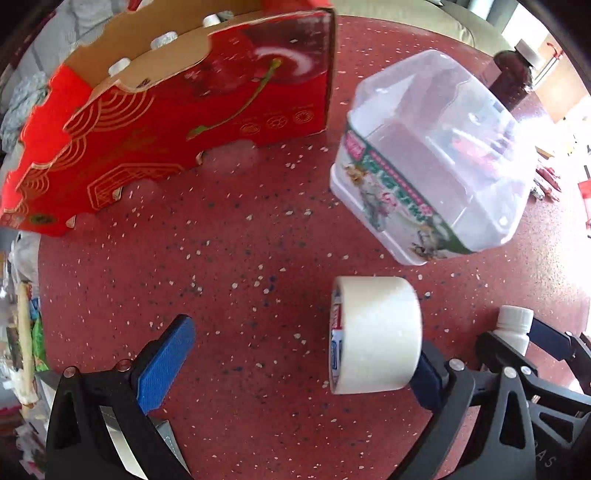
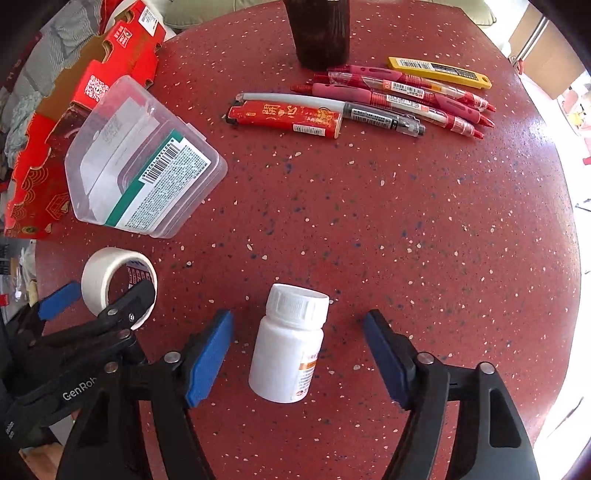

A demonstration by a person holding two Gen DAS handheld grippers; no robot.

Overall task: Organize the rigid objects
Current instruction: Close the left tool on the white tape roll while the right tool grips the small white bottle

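right gripper (image 2: 297,356) | jaws apart, set astride the upright white bottle (image 2: 288,343), pads not yet pressing, so a grasp is prepared; left gripper (image 1: 295,363) | spread wide, one finger threaded through the tape roll (image 1: 375,334); red box (image 1: 166,122) | kept open nearby as the likely destination

On the red table I count one roll of tape (image 2: 110,273), one white pill bottle (image 2: 288,343), one clear plastic box (image 2: 147,162), one dark bottle (image 2: 321,33), and one red cardboard carton (image 1: 166,122) at upper left. Upper right: four pens (image 2: 406,99), one yellow cutter (image 2: 439,72), one red lighter (image 2: 284,117).
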